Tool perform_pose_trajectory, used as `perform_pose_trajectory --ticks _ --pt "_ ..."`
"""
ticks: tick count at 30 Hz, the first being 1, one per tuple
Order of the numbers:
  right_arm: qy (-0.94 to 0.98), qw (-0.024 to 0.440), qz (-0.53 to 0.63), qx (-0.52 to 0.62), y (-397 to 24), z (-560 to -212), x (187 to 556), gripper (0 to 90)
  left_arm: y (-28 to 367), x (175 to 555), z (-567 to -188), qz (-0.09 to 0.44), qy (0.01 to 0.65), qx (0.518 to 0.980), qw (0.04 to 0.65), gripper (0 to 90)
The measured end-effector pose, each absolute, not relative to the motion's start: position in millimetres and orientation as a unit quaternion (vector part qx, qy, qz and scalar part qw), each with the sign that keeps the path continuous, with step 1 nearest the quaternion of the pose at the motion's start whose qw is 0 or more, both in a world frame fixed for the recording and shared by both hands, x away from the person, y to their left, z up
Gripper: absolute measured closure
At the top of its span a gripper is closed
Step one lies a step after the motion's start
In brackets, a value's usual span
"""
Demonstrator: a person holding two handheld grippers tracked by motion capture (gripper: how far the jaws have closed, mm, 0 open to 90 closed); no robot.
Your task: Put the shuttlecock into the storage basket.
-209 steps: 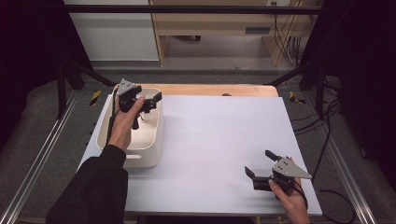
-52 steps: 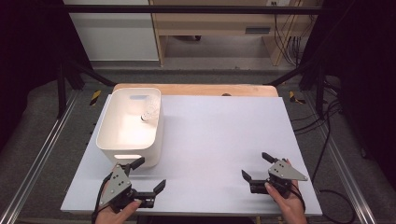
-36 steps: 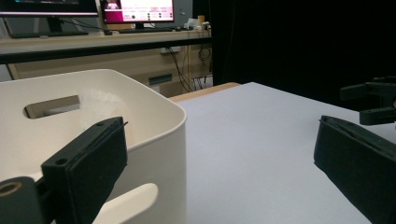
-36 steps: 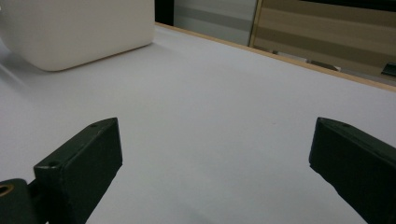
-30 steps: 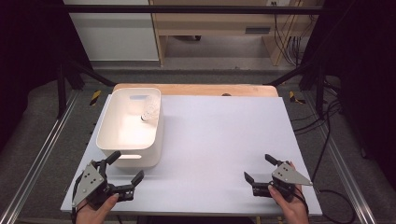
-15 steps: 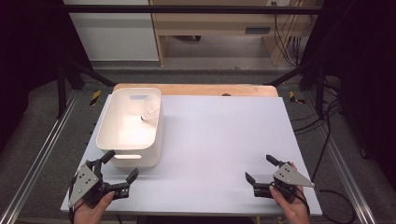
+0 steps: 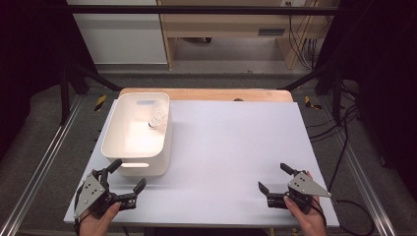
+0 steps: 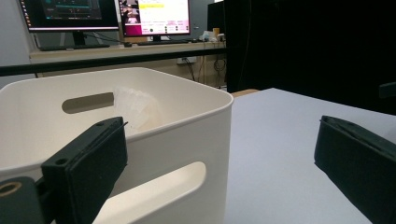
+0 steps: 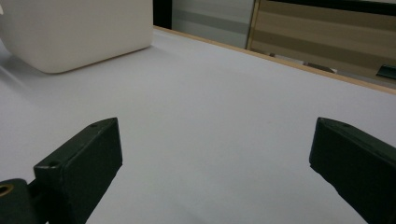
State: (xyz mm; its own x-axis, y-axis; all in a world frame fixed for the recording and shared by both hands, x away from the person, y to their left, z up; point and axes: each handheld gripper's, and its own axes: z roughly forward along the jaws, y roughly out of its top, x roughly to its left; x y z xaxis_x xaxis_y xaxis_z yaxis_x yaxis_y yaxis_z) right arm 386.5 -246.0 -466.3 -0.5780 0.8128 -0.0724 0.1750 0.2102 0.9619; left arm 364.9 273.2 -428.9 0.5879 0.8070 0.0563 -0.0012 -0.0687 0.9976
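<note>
bottle [image 7: 158,116] lies in bin [image 7: 114,129]; left gripper [image 7: 127,182] and right gripper [image 7: 275,179] rest on worktop [image 7: 231,147], jaws wide, empty. placing looks finished; no next move needed.

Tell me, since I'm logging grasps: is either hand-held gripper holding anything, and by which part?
Nothing is held: the left hand-held gripper and right hand-held gripper are both open and empty.

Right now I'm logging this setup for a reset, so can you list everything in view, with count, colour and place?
Bin: one, white, far-left part of the table.
Clear plastic item: one, see-through, inside the bin at its far right wall; too blurred to name.
Table: one, pale grey top, wooden far edge.
Monitors: two, lit, on a desk beyond the bin.
Left gripper: one, black, open, near-left table corner, holding nothing.
Right gripper: one, black, open, near-right corner, holding nothing.
</note>
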Motion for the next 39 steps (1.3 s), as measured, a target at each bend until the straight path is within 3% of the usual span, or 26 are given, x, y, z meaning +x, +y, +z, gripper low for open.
perform_pose_trajectory --ticks 39 --pt "0.710 0.305 0.532 0.346 -246.3 -469.6 387.4 2.6 265.8 373.8 -453.8 0.295 0.298 0.675 0.607 2.3"
